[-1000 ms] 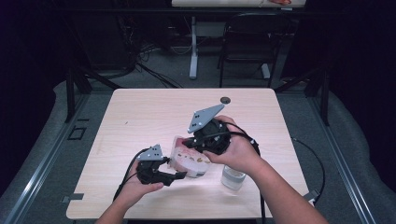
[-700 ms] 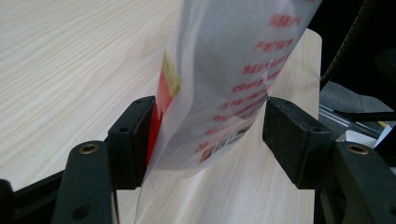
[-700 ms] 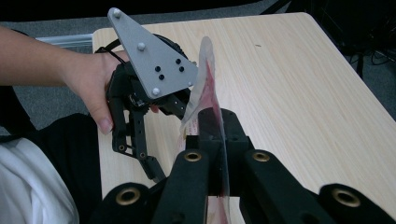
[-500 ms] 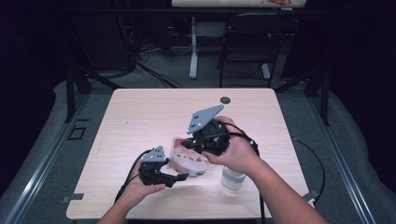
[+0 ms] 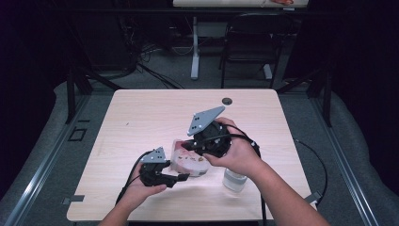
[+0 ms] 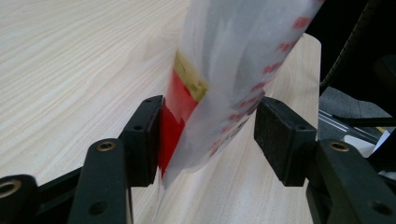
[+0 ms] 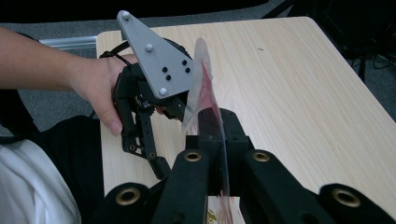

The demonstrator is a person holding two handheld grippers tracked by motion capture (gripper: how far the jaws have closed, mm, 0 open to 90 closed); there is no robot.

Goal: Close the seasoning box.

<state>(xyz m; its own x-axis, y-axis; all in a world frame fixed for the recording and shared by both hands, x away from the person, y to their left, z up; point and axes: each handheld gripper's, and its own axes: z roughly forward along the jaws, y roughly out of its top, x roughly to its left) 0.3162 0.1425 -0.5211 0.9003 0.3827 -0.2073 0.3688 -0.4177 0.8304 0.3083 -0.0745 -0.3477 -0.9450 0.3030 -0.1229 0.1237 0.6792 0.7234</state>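
Observation:
A clear plastic bag with red print and a red and yellow packet inside is held up over the wooden table between both grippers. My right gripper is shut on the bag's thin upper edge, with the film pinched flat between its jaws. My left gripper stands open around the bag's lower end. Its left pad lies against the red packet, and its right pad sits just clear of the film. In the right gripper view, the left hand holds its gripper beside the bag.
A small clear container stands on the table by the right wrist, near the front edge. A round cable hole sits at the table's far edge. A chair and desk legs stand beyond the table.
My left gripper has drifted slightly toward the table's front edge, staying at the bag's lower end. The right gripper and the bag have barely moved.

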